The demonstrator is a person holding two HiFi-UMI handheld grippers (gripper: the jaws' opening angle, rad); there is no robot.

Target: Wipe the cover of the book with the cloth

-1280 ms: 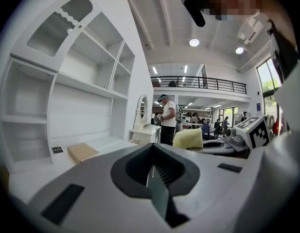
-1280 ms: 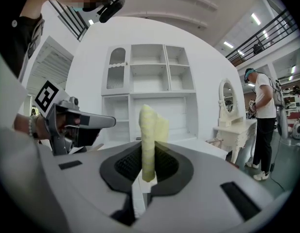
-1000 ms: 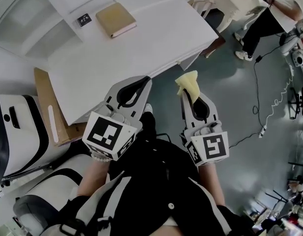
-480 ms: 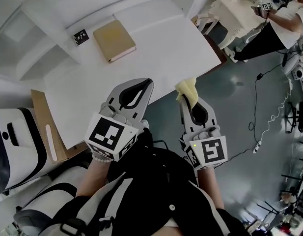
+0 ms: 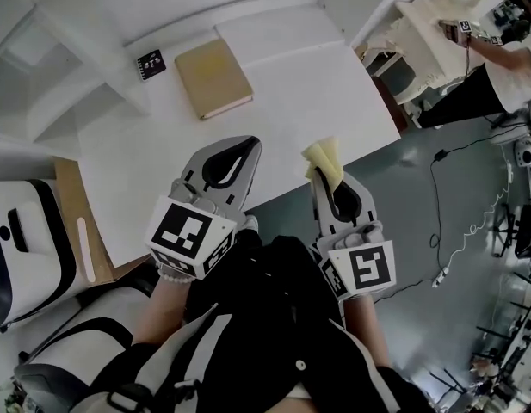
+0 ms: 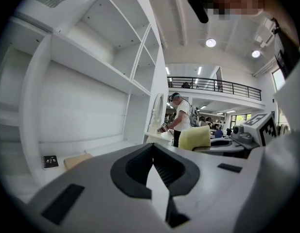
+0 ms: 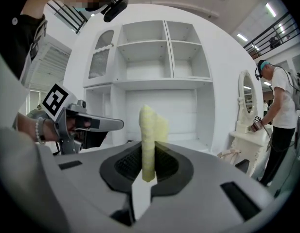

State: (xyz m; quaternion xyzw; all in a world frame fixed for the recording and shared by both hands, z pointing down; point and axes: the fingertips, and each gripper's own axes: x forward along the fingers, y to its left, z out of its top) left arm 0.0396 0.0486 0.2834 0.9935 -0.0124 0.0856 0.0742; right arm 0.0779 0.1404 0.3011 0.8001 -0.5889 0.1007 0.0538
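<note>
Short of the book (image 5: 213, 78) on the surface (image 5: 287, 101), the right claw (image 7: 147, 171) pinches the cloth (image 7: 149, 130) upright for wiping, while the left claw (image 6: 152, 165) is pressed together, empty.

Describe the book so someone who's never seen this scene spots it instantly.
Start at the white desk under the white shelves, seen in the head view. Near its back edge lies the book, closed and flat. It is the only tan thing lying on it, far bigger than the small black card beside it.
</note>
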